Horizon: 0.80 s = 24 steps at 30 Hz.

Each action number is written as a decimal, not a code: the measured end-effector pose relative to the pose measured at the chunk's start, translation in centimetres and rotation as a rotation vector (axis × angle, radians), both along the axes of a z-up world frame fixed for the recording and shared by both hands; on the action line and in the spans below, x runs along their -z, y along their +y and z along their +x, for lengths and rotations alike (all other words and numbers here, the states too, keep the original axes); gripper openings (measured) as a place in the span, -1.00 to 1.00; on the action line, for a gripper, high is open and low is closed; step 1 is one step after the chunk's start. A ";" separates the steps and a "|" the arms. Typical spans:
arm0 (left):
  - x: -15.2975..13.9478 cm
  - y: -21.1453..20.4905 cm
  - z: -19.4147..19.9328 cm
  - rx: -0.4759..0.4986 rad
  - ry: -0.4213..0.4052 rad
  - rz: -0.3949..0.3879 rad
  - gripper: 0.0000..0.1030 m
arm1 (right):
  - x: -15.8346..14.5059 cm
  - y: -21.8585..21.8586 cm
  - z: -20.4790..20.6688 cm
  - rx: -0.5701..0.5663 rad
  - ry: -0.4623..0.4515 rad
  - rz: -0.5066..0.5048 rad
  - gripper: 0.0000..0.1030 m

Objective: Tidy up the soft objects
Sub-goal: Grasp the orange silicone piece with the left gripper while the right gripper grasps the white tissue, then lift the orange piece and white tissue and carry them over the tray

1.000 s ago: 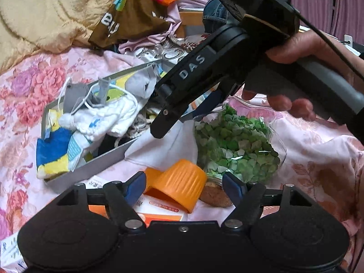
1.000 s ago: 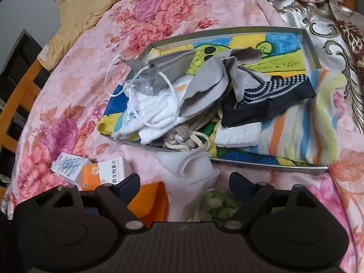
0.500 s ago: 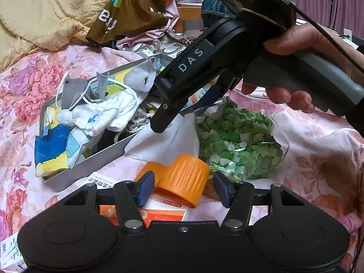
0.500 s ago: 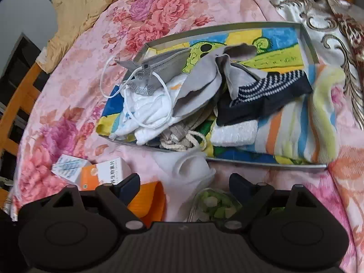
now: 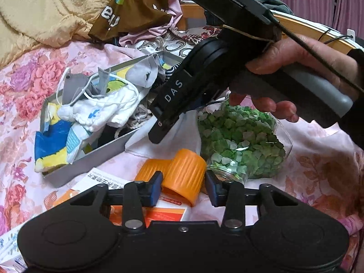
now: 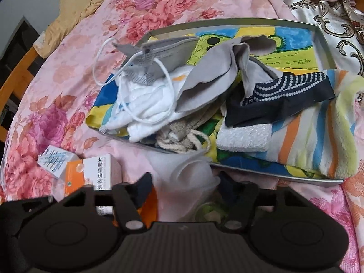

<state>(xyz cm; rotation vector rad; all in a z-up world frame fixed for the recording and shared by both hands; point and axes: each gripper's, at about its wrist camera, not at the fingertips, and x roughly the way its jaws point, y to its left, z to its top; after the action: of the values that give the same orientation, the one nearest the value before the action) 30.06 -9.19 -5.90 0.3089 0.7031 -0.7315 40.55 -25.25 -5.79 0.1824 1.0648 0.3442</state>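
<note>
A crumpled white soft cloth (image 6: 185, 177) is seen just beyond the grey metal tray's (image 6: 261, 173) near wall, between the closing jaws of the right gripper (image 6: 184, 187); pad contact cannot be told. The left gripper's (image 5: 183, 187) jaws are closing around a ribbed orange plastic cap (image 5: 182, 173). The tray is filled with face masks (image 6: 145, 68), socks (image 6: 279, 104) and a striped towel (image 6: 318, 136).
</note>
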 end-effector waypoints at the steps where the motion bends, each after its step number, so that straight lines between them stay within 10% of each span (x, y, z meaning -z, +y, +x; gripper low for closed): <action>1: 0.0 -0.1 0.0 -0.005 0.000 0.000 -0.24 | 0.0 -0.1 0.1 0.005 0.000 0.009 0.12; 10: 0.3 -1.1 -1.6 -0.094 -0.065 0.002 -0.52 | 0.5 -0.2 -0.3 -0.026 -0.081 0.089 -0.77; 24: -4.0 0.4 -1.3 -0.319 -0.072 -0.141 -0.56 | -3.3 -1.2 -2.8 -0.071 -0.269 0.180 -0.90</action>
<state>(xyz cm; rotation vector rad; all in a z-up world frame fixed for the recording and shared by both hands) 28.78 -8.75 -1.93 0.0901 0.6110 -0.4605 37.78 -26.47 -2.50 0.2517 0.7758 0.5143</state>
